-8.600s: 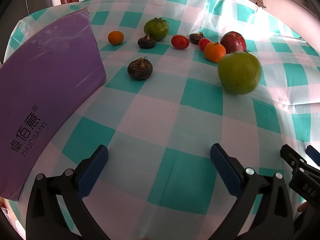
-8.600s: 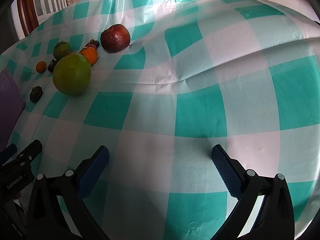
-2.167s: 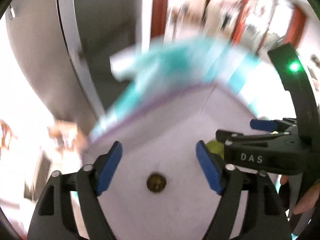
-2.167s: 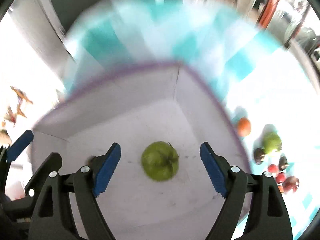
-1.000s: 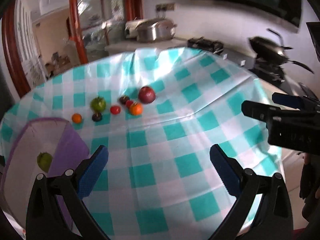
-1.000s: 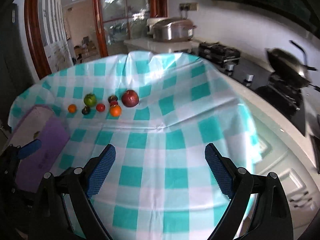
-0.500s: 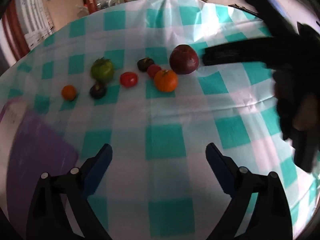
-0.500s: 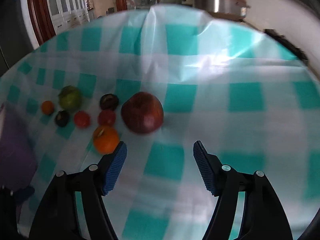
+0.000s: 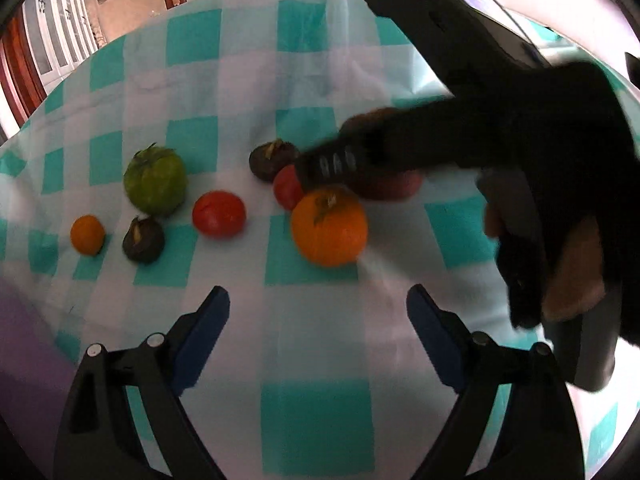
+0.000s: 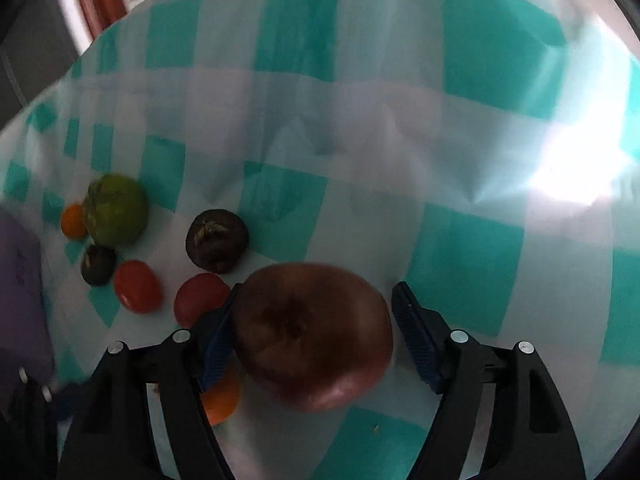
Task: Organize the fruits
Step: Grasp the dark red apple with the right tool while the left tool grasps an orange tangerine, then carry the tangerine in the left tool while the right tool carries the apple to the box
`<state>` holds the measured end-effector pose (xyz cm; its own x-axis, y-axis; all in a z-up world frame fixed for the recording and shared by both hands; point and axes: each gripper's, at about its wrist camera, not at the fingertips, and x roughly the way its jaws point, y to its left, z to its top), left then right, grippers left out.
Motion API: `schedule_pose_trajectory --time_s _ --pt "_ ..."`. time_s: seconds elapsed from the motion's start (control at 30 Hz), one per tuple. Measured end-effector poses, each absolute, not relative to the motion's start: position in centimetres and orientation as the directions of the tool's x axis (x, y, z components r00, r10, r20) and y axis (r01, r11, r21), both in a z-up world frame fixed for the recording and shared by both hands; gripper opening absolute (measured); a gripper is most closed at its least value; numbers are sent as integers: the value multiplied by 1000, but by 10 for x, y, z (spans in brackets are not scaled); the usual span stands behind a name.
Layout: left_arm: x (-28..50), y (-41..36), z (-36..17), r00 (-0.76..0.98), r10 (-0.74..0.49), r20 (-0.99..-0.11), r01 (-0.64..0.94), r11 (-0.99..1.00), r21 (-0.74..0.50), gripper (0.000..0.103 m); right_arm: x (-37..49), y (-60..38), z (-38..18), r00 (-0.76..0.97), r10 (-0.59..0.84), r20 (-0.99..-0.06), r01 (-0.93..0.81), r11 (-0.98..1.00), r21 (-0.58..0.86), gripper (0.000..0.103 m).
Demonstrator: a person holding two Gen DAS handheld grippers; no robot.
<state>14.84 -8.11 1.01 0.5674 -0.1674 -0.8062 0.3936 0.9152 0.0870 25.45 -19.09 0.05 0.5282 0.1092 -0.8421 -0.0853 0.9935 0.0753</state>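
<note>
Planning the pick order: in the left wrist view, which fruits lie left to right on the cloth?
Small orange → dark fruit → green tomato → red tomato → large orange.

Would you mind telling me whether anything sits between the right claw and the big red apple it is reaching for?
Nothing visible does. The red apple already lies between the right claw's fingers: the left finger is at its side, the right finger a little clear. A small red tomato and an orange crowd the left finger's outer side.

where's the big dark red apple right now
In the right wrist view the dark red apple sits on the checked cloth between the right gripper fingers, small red tomato just left.
</note>
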Motion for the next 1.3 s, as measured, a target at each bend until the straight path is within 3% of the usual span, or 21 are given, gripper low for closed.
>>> schedule_pose_trajectory --time_s 0.03,0.2,0.53,1.03,1.3 --pt "157 -83 9 562 -184 -806 392 918 64 85 255 -191 2 523 142 -840 -113 989 97 64" --pt "184 -89 2 542 -217 -812 374 927 2 68 249 -217 4 535 210 -818 -81 977 197 63" --pt "204 -94 -2 559 -195 -806 345 938 13 45 238 -209 -6 575 170 -800 -91 985 144 64" --pt "186 -93 1 557 -190 -808 370 928 36 44 227 -192 -12 536 83 -840 -110 994 27 63" --pt "111 -41 11 518 -195 -833 343 939 -6 43 157 -172 4 510 86 -856 -75 996 56 63"
